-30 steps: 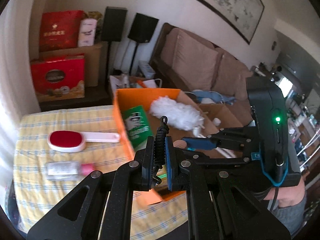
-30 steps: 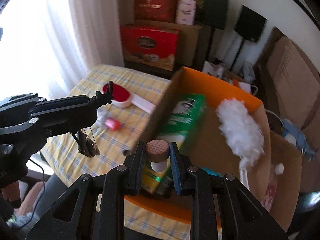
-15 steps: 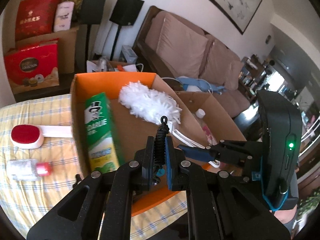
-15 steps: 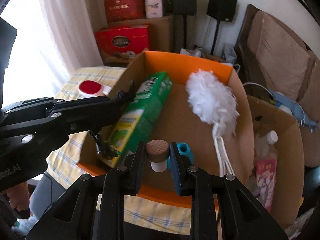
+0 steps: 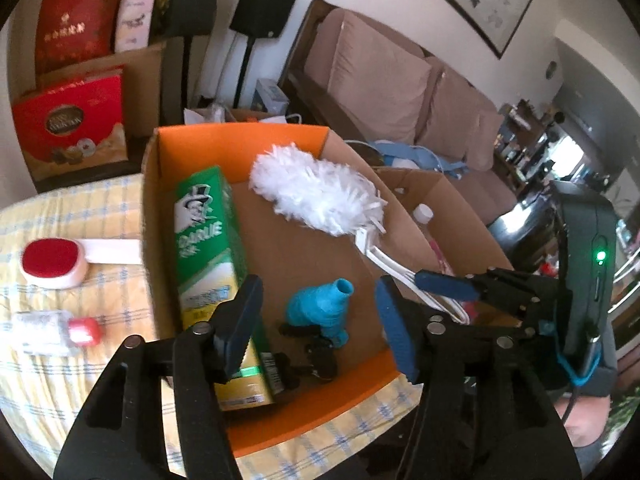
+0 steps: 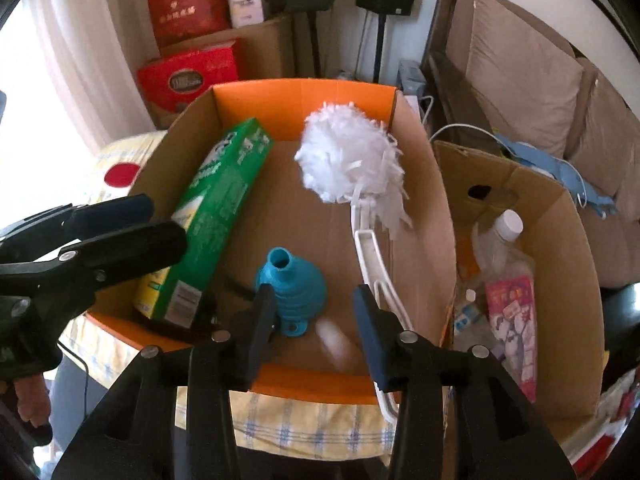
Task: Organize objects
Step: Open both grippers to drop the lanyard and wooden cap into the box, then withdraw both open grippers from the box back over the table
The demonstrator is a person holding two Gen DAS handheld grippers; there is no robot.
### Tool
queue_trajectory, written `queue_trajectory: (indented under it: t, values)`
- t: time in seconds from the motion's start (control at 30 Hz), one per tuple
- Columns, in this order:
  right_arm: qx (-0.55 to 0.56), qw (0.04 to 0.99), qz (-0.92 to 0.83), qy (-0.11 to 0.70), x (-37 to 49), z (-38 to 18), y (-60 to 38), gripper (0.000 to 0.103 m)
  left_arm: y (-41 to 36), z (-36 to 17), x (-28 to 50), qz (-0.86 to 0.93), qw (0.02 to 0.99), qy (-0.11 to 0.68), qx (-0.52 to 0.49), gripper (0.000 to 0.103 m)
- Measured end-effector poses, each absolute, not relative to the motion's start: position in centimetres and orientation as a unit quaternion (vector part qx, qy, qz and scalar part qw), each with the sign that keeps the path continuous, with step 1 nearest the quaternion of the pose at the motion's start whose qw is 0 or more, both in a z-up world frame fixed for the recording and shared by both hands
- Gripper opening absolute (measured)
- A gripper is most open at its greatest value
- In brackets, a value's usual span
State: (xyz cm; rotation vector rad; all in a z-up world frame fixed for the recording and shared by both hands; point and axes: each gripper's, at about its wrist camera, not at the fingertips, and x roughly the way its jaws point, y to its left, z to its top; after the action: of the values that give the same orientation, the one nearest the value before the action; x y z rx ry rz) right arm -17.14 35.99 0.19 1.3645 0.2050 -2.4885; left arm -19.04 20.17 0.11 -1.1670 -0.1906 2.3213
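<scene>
An open cardboard box with orange rims (image 5: 240,140) (image 6: 304,92) stands on the table. In it lie a green toothpaste carton (image 5: 208,248) (image 6: 216,208), a white duster (image 5: 320,196) (image 6: 348,160), a blue funnel (image 5: 320,304) (image 6: 292,276) and a black corded item (image 5: 316,354). My left gripper (image 5: 320,320) is open above the box's near end. My right gripper (image 6: 316,328) is open too, and a blurred pale item (image 6: 334,338) is between its fingers, over the box floor.
A red lint brush (image 5: 56,258) and a clear bottle with a red cap (image 5: 56,330) lie on the yellow checked tablecloth left of the box. A second cardboard box (image 6: 552,240) with bottles stands to the right. A sofa (image 5: 400,92) is behind.
Both grippers have opened. The left one let go of the black cord, which now lies in the box. The right one let go of the wooden-capped item.
</scene>
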Motion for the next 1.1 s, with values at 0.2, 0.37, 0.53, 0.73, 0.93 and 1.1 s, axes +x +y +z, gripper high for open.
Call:
queue_trajectory:
  t: [0.2,0.37,0.53,0.73,0.93,1.1]
  values:
    - [0.447,0.146,-0.880,0.066,-16.6,2.1,35.3,0.061,17.8,1.3,-18.7,0.877,0.229,-0.064,-0.418,0.079]
    - [0.425,0.143,-0.891,0.065,-16.3,3.4,34.6,0.075,16.1,1.8,-18.3,0.889,0.201,-0.047,-0.409,0.088]
    - [0.421,0.150,-0.893,0.047,-16.5,4.0,34.1,0.086,14.2,2.2,-17.8,0.895,0.184,-0.051,-0.404,0.096]
    - [0.416,0.155,-0.895,0.035,-16.2,4.5,33.2,0.094,12.6,2.4,-17.6,0.899,0.167,-0.044,-0.403,0.102]
    - [0.406,0.162,-0.898,0.040,-15.7,5.3,31.5,0.103,10.8,2.5,-17.2,0.899,0.152,-0.051,-0.408,0.103]
    - [0.402,0.173,-0.898,0.049,-15.3,5.5,29.5,0.103,9.0,2.8,-16.8,0.901,0.145,-0.056,-0.406,0.103]
